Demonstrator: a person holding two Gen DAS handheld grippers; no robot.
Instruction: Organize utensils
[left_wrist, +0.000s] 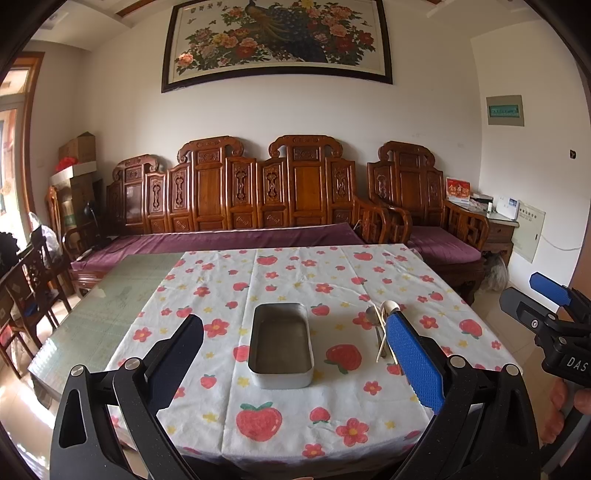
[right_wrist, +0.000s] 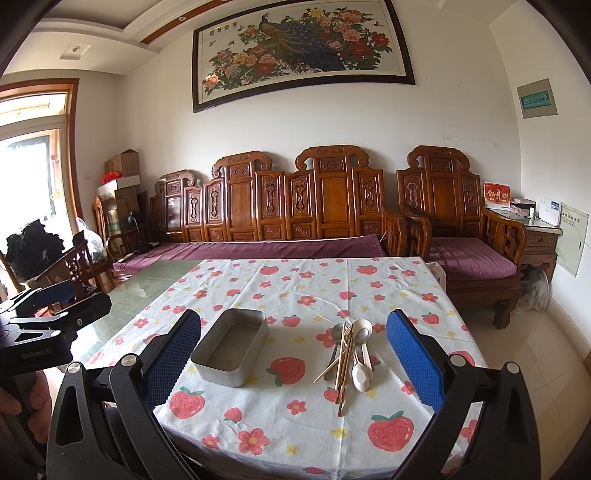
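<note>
Both grippers (left_wrist: 295, 354) (right_wrist: 293, 356) (ribbed pads) gape empty before rectangular metal tin (right_wrist: 231, 347), wooden chopsticks (right_wrist: 343, 363)

Strawberry-print tablecloth (right_wrist: 295, 413) covers right part of glass-topped table (left_wrist: 110, 295). Far side: carved wooden sofa (right_wrist: 280, 206) with purple cushion, armchair (right_wrist: 461, 221) to its right. Peacock painting (right_wrist: 299, 48) on wall above. Cardboard boxes (right_wrist: 123, 184) far left.

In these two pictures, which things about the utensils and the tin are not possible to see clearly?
- Utensil pile, left wrist view: mostly hidden behind the left gripper's blue finger.
- Chopsticks, right wrist view: overlapping, so their exact number is unclear.
- Metal tin, right wrist view: its near-left corner is covered by the right gripper's finger.
</note>
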